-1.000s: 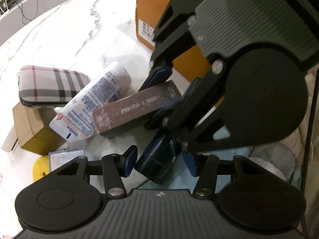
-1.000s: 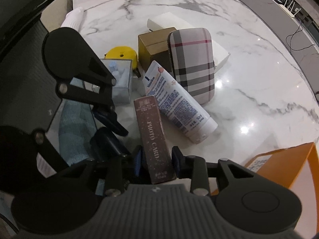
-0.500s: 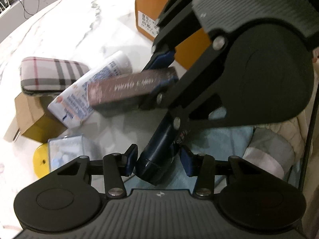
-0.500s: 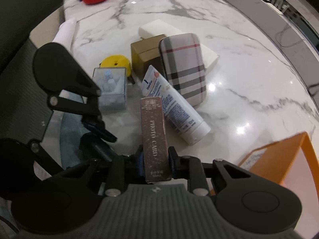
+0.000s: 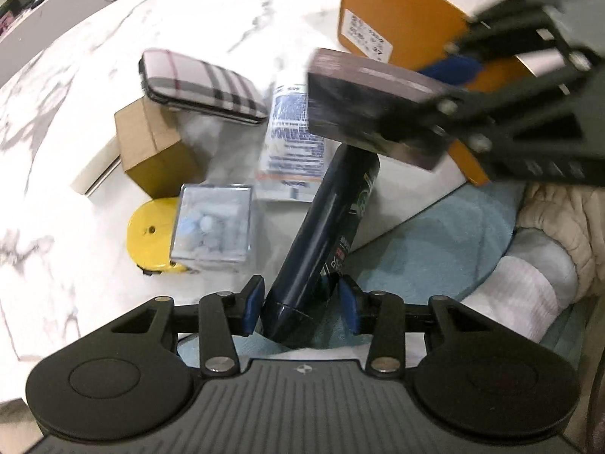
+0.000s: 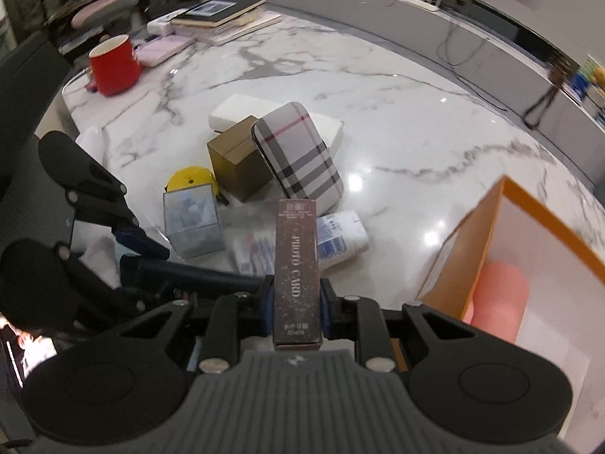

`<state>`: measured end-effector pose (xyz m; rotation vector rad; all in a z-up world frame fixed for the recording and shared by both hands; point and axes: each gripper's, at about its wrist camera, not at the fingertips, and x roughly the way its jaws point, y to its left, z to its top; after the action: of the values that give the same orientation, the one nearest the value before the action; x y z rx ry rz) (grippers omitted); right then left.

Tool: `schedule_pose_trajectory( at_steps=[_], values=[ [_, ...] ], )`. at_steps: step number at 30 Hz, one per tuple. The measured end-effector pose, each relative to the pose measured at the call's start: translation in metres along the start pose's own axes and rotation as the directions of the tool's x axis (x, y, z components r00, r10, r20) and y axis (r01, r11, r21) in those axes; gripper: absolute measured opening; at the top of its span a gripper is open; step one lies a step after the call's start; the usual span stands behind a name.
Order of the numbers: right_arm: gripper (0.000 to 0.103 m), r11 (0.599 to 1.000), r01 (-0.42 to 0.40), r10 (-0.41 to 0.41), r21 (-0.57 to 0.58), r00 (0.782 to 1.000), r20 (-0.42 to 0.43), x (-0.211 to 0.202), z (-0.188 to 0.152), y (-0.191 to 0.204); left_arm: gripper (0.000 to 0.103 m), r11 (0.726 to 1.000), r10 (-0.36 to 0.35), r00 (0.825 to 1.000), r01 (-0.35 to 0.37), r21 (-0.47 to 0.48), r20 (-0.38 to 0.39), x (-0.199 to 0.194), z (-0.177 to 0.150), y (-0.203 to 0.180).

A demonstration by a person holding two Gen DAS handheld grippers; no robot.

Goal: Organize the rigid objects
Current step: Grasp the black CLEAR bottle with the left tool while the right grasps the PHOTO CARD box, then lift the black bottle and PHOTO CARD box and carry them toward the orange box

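Observation:
My right gripper (image 6: 297, 302) is shut on a brown "PHOTO CARD" box (image 6: 295, 265) and holds it up off the marble table (image 6: 378, 87). In the left wrist view that box (image 5: 374, 109) hangs in front of the open orange box (image 5: 397, 30). A dark blue spray can (image 5: 321, 234) lies tilted between the pads of my left gripper (image 5: 300, 304). Its jaws are closing and press on the can's base. The can's far end points at the white tube (image 5: 291, 140).
A plaid case (image 6: 298, 159) leans on a brown carton (image 6: 234, 162). A clear box (image 6: 191, 223) and a yellow disc (image 6: 189, 178) lie beside them. A red cup (image 6: 113, 64) and books (image 6: 219, 11) sit far back. Something pink (image 6: 499, 299) lies in the orange box (image 6: 472, 257).
My right gripper closed on the brown box, lifted it off the table and swung it toward the orange box. My left jaws narrowed around the spray can.

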<state>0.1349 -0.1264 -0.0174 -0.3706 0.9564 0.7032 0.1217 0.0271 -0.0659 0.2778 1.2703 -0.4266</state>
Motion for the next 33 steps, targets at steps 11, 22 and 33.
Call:
schedule_pose_trajectory(
  at_steps=[11, 22, 33],
  values=[
    [0.022, 0.992, 0.002, 0.0, 0.129, 1.0, -0.012, -0.011, -0.032, 0.014, 0.055, 0.999, -0.032, 0.998, 0.031, 0.018, 0.055, -0.011, 0.004, 0.007],
    [0.022, 0.994, -0.008, 0.016, 0.113, 0.997, -0.074, 0.0, -0.052, 0.026, 0.056, 0.997, -0.05, 0.994, 0.044, 0.066, 0.096, 0.014, 0.021, -0.005],
    [0.03, 0.995, -0.029, 0.035, 0.099, 0.997, -0.064, 0.019, -0.04, 0.03, 0.049, 0.998, -0.058, 0.997, 0.056, 0.026, 0.048, 0.023, 0.029, 0.004]
  ],
)
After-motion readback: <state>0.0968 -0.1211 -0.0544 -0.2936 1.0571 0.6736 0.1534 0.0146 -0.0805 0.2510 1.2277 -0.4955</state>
